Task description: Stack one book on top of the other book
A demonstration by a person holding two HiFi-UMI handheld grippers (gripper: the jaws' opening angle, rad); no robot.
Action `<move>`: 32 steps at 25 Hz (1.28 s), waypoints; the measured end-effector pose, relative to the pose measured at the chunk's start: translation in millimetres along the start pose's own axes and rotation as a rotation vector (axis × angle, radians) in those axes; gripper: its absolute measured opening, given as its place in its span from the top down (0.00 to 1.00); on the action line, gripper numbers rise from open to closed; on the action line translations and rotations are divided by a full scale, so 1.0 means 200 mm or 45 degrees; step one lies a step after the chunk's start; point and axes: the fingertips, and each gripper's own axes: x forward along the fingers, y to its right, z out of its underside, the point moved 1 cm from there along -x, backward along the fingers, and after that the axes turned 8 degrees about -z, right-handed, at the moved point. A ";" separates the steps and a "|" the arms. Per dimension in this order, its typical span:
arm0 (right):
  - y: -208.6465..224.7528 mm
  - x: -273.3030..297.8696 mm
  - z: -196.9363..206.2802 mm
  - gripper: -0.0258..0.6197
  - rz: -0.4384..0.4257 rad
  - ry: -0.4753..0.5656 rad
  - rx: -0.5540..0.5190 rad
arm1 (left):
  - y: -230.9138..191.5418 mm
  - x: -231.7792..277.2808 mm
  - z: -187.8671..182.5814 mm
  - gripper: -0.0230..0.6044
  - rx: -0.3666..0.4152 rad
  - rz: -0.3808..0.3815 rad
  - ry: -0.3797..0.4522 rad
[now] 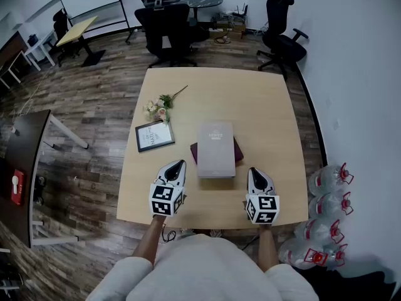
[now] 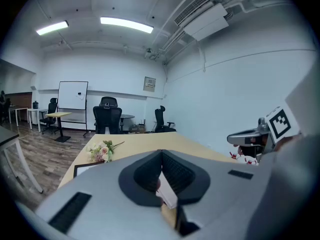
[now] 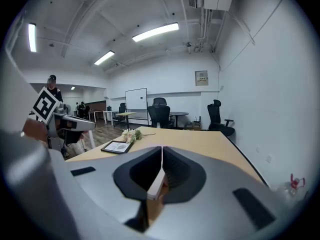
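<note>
A grey book lies flat on top of a maroon book in the middle of the light wooden table; only the maroon edges stick out at both sides. My left gripper hovers shut and empty near the stack's front left corner. Near the front right corner my right gripper is likewise shut with nothing in it. In the left gripper view the jaws of the left gripper meet, with a slice of the grey book showing below them. The right gripper shows the same in its own view.
A black picture frame and a small flower bunch lie left of the books. Several water bottles stand on the floor at the right. Office chairs are beyond the table's far edge; a dark desk is at left.
</note>
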 end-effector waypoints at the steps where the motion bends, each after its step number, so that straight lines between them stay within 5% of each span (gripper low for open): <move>1: 0.00 -0.01 -0.01 0.95 0.003 0.003 -0.007 | 0.00 -0.01 0.00 0.95 0.007 0.000 -0.001; 32: -0.04 -0.23 0.06 0.96 0.018 0.017 -0.028 | -0.09 -0.17 0.09 0.95 -0.005 -0.045 -0.012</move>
